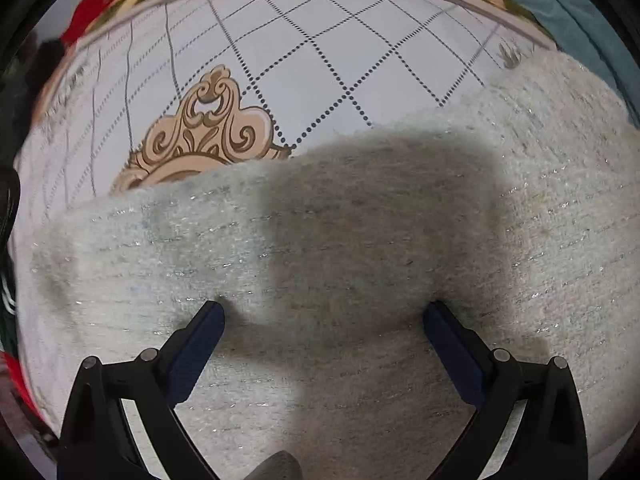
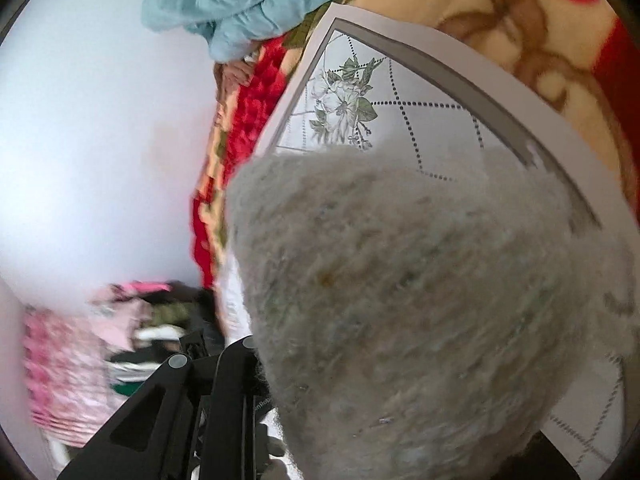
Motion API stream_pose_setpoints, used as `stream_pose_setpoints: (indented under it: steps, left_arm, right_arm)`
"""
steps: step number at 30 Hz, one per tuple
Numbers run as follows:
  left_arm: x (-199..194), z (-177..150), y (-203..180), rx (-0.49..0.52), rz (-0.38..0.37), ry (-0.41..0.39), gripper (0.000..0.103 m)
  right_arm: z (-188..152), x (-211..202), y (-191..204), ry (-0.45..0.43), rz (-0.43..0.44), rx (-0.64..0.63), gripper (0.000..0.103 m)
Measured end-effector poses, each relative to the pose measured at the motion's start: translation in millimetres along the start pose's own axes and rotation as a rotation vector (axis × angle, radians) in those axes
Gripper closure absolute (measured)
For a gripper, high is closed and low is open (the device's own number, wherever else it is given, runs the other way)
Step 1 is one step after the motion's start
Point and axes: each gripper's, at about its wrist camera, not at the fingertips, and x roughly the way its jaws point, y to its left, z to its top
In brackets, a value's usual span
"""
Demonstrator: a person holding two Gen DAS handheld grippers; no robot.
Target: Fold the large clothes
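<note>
Left wrist view showed the left hand-held gripper spread wide, pointing down over a fuzzy pale sweater lying on a patterned mat, nothing between its pads. In the right wrist view the right hand-held gripper looked pinched on a lifted fold, blurred. Soft, light, floppy knit; best taken at an edge. No readable writing. Beyond, a red blanket.
</note>
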Motion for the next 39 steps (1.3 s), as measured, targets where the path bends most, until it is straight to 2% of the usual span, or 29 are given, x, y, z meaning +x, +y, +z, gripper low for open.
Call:
stream_pose_setpoints:
  steps: [4,8,12,15,17,18,20,24,27,29,31,32,34,36,38,39]
  left_arm:
    - [1.6,0.2,15.9,-0.047,-0.066,-0.004,0.000]
    - [-6.4,-3.3,40.8,-0.116,-0.119,-0.005,0.000]
    - [-41.8,-19.6,94.6,-0.218,-0.106,-0.047,0.000]
    - [-75.1,-46.0,158.5,-0.330,-0.055,-0.087,0.000]
    - [-99.3,-73.4,215.5,-0.434,0.005,-0.102,0.000]
    - [-109.1,-96.7,221.4,-0.464,0.020,-0.108,0.000]
    - [-130.3,-134.3,270.0,-0.559,0.083,-0.122,0.000]
    - [-153.8,-192.2,322.4,-0.673,0.191,-0.136,0.000]
    - [-161.1,-228.2,359.7,-0.756,0.253,-0.131,0.000]
    - [-165.7,-248.5,375.8,-0.808,0.275,-0.126,0.000]
    - [-166.9,-256.1,378.5,-0.835,0.275,-0.129,0.000]
    - [-169.7,-257.0,378.9,-0.846,0.266,-0.133,0.000]
    - [-173.2,-250.6,377.7,-0.845,0.242,-0.148,0.000]
    - [-181.2,-238.5,371.3,-0.824,0.214,-0.176,0.000]
    - [-189.7,-217.5,359.1,-0.774,0.172,-0.208,0.000]
    - [-192.6,-210.0,353.6,-0.757,0.158,-0.219,0.000]
  right_arm:
    - [-12.2,-6.6,34.0,0.007,-0.051,-0.134,0.081]
    - [-38.1,0.7,96.5,0.030,-0.140,-0.321,0.082]
    - [-78.7,6.5,157.1,0.042,-0.230,-0.524,0.082]
    - [-121.8,22.9,199.5,0.071,-0.296,-0.693,0.082]
    - [-161.7,45.6,230.2,0.106,-0.347,-0.838,0.082]
    - [-183.9,57.0,242.3,0.120,-0.363,-0.916,0.082]
    - [-228.9,82.0,261.1,0.165,-0.384,-1.050,0.082]
    - [-318.6,136.2,271.9,0.290,-0.377,-1.210,0.082]
    - [-374.6,175.9,257.8,0.401,-0.383,-1.251,0.081]
    - [-394.3,199.9,242.2,0.473,-0.396,-1.237,0.079]
    - [-406.4,213.7,232.0,0.570,-0.381,-1.199,0.061]
    - [-410.9,217.6,226.8,0.647,-0.356,-1.164,0.058]
    - [-411.2,212.1,225.0,0.737,-0.287,-1.110,0.042]
    - [-398.4,189.2,225.0,0.817,-0.181,-1.008,0.034]
    - [-374.2,165.9,222.3,0.870,-0.100,-0.883,0.034]
    - [-359.4,153.0,220.7,0.858,-0.097,-0.845,0.034]
